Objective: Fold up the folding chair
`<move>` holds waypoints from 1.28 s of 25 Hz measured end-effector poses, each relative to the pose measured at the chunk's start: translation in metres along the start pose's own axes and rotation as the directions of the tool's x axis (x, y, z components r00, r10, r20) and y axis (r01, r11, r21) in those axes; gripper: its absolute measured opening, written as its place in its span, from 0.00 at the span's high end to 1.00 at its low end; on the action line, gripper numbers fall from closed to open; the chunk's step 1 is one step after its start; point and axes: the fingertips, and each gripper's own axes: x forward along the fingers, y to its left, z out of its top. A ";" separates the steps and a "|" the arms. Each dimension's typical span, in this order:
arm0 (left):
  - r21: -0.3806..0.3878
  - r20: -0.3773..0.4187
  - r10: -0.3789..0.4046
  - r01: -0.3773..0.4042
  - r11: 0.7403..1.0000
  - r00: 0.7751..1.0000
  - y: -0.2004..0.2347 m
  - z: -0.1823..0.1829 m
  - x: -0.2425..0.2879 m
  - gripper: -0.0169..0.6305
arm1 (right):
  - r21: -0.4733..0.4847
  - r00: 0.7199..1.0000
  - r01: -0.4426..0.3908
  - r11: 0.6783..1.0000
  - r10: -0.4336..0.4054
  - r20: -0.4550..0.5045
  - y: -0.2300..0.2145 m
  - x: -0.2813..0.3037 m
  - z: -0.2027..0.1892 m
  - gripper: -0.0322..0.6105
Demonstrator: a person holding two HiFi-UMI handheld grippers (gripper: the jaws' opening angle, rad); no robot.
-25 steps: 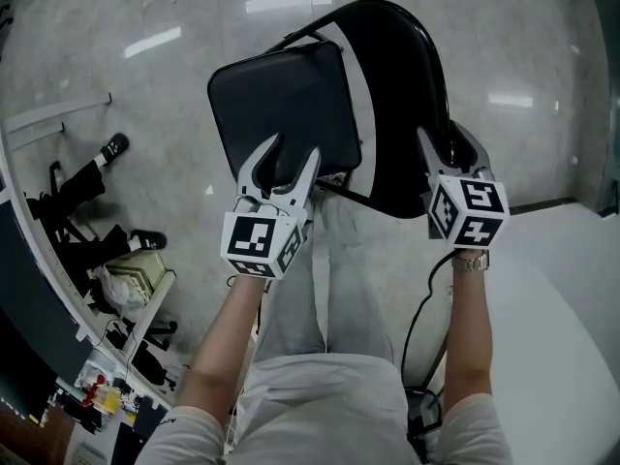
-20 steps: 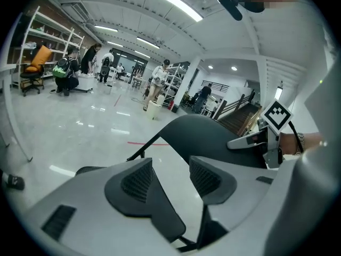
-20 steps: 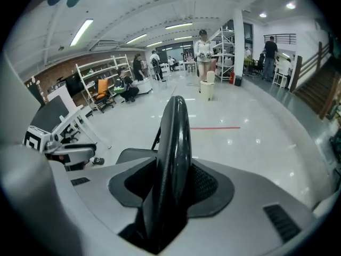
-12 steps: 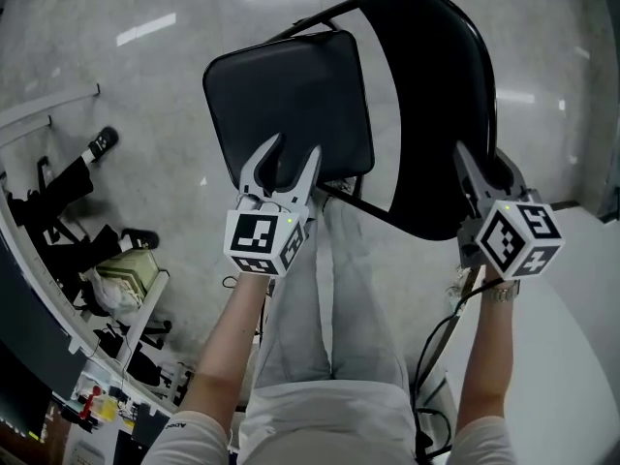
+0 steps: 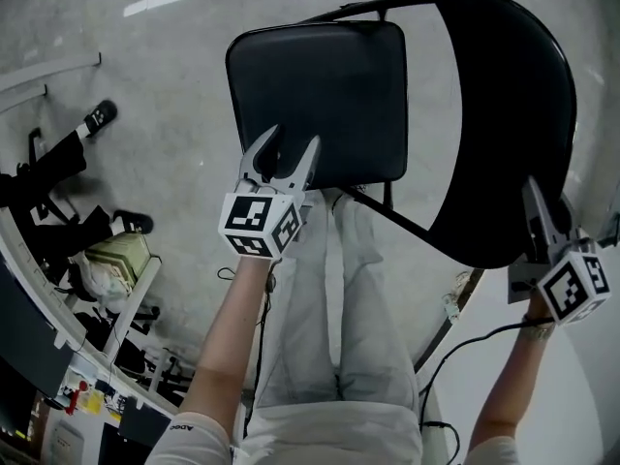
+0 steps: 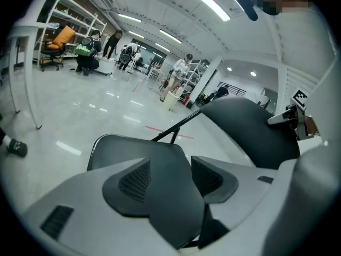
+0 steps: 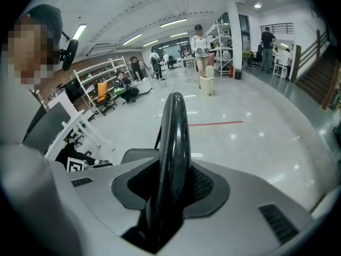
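Note:
A black folding chair stands on the floor in front of me, its seat (image 5: 320, 95) at the left and its curved backrest (image 5: 504, 134) at the right. My left gripper (image 5: 287, 146) lies over the seat's near edge. Its jaws have just been opening, and the seat (image 6: 133, 145) shows through the gap without the pads pressing on it. My right gripper (image 5: 544, 223) has just been closing and is shut on the backrest's rim (image 7: 175, 132), which stands edge-on between its pads (image 7: 205, 185).
The person's legs (image 5: 329, 298) are just behind the chair. Racks with clutter (image 5: 107, 269) line the left side. A white surface (image 5: 581, 386) is at the lower right, with a black cable (image 5: 455, 347) beside it. People and shelving stand far across the glossy floor.
In the head view the backrest, with my right gripper on it, now lies farther right and lower, wider apart from the seat. My left gripper has stayed at the seat's near edge.

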 end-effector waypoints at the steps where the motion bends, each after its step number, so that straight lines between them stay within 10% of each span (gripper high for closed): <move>1: -0.009 -0.015 0.005 -0.005 1.000 1.000 0.013 -0.007 -0.001 0.61 | -0.002 1.000 0.002 1.000 -0.002 0.001 0.001 0.000 0.000 0.74; 8: -0.102 -0.079 -0.068 0.060 0.993 0.995 0.090 -0.042 0.000 0.59 | -0.021 1.000 0.002 1.000 -0.003 -0.005 0.003 0.004 -0.002 0.74; 17: -0.210 -0.178 0.022 -0.060 0.976 0.984 0.180 -0.094 -0.003 0.59 | -0.021 0.998 -0.054 0.998 0.054 -0.016 0.008 0.007 -0.001 0.75; 32: -0.159 -0.239 -0.001 -0.038 0.987 0.971 0.144 -0.097 0.001 0.59 | 0.030 0.989 -0.143 0.989 0.143 -0.025 -0.065 -0.003 0.001 0.77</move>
